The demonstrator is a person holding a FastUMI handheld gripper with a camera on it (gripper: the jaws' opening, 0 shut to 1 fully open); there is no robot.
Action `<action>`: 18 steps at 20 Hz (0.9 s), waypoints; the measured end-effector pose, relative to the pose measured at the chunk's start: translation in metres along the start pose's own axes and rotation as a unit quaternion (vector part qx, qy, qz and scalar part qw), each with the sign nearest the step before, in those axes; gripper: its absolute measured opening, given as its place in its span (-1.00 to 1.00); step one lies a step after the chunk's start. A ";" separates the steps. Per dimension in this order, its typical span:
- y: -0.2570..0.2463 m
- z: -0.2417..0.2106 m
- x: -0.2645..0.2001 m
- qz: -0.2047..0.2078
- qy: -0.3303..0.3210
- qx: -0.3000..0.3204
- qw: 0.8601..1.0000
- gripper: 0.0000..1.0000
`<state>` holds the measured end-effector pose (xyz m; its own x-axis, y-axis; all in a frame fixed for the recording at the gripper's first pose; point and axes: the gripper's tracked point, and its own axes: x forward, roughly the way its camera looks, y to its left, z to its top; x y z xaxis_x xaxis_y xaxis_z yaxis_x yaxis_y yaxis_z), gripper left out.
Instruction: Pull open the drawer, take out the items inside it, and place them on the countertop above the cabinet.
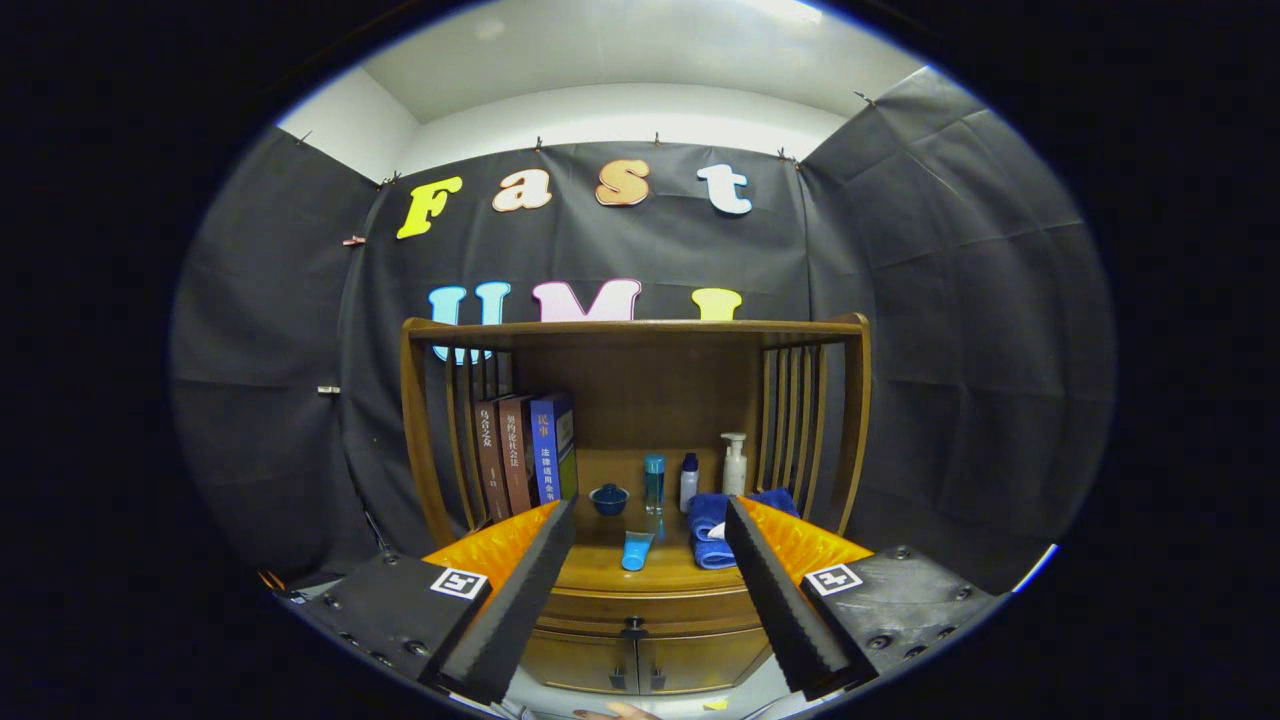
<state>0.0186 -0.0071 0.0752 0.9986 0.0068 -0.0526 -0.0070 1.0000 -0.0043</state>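
While the drawer [650, 608] sits flush in the cabinet [640, 655] with its small dark knob [633, 628] showing between your two fingers, you cannot see what lies inside it. That closed front fits two stages: goods waiting within, or a drawer emptied and pushed back in. The countertop [600, 572] above it already carries a light blue tube [636, 550] lying flat near the front edge, a folded blue towel [712, 530], a small blue bowl [609, 498], a slim teal bottle [654, 483], a white bottle with a dark cap [689, 481] and a pump bottle [734, 464], with books [527, 450] standing at the left.

Your gripper [650, 590] hangs well short of the cabinet with its fingers spread wide and nothing between them.

If you go for the knob, it is small, so wide fingers closing off-centre may slip past it or scrape the drawer front. A pull that is not straight could jam the drawer or tug the whole cabinet forward, and the upright bottles look ready to tip if it is jolted. The tube near the edge could roll off. Anything you set down needs a bare patch, and the counter is crowded. A hand [615, 711] shows at the floor below the doors; mind it.
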 end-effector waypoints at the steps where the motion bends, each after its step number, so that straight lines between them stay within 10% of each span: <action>1: -0.001 -0.003 0.002 -0.001 0.004 0.001 1.000 0.99; 18: -0.001 0.002 0.000 0.005 -0.001 0.007 1.000 0.99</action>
<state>0.0187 -0.0076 0.0775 0.9986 0.0172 -0.0505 -0.0167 0.9998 0.0098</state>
